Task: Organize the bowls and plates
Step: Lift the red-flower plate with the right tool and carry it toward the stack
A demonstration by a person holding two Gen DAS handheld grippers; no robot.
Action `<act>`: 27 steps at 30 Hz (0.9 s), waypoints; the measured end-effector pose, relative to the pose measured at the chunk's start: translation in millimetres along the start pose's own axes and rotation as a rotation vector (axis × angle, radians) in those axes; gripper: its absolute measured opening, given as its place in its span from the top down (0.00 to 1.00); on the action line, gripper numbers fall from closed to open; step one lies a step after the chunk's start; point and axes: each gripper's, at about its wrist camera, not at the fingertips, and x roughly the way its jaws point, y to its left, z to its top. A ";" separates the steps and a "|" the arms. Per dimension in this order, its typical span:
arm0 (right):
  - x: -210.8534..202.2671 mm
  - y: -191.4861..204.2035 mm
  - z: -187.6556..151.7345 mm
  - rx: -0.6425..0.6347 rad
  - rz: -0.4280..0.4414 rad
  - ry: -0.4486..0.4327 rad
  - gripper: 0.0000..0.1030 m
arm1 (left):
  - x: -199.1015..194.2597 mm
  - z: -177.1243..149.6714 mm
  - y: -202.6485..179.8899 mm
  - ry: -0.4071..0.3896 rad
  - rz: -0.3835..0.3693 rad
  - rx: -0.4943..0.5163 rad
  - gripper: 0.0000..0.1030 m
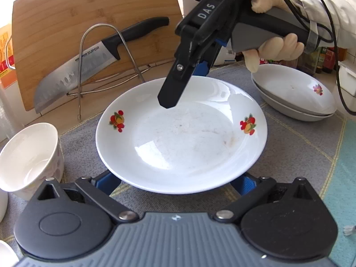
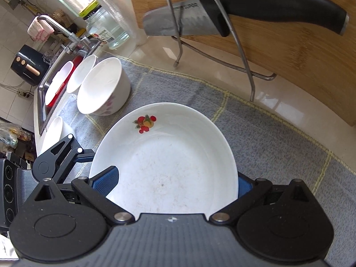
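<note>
A white plate with fruit prints lies on the grey mat. My left gripper is open, and its blue fingers reach under the plate's near rim. My right gripper comes in from the far side, turned on edge and open. One black finger is above the far rim and a blue pad below it. Two stacked fruit-print dishes sit at the right. A white bowl stands at the left.
A knife hangs in a wire rack against a bamboo cutting board behind the plate. More white bowls and a plate stand by the sink. A gloved hand holds the right gripper.
</note>
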 end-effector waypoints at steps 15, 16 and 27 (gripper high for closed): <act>-13.1 22.6 -23.9 0.007 0.001 -0.024 0.00 | -32.3 2.7 -13.6 -0.017 0.016 0.030 0.01; -14.1 24.3 -25.7 0.009 0.001 -0.026 0.00 | -33.8 2.7 -14.7 -0.017 0.016 0.031 0.01; -30.2 44.2 -45.6 0.013 -0.019 -0.066 0.00 | -48.8 2.9 -25.9 -0.031 0.015 0.074 0.01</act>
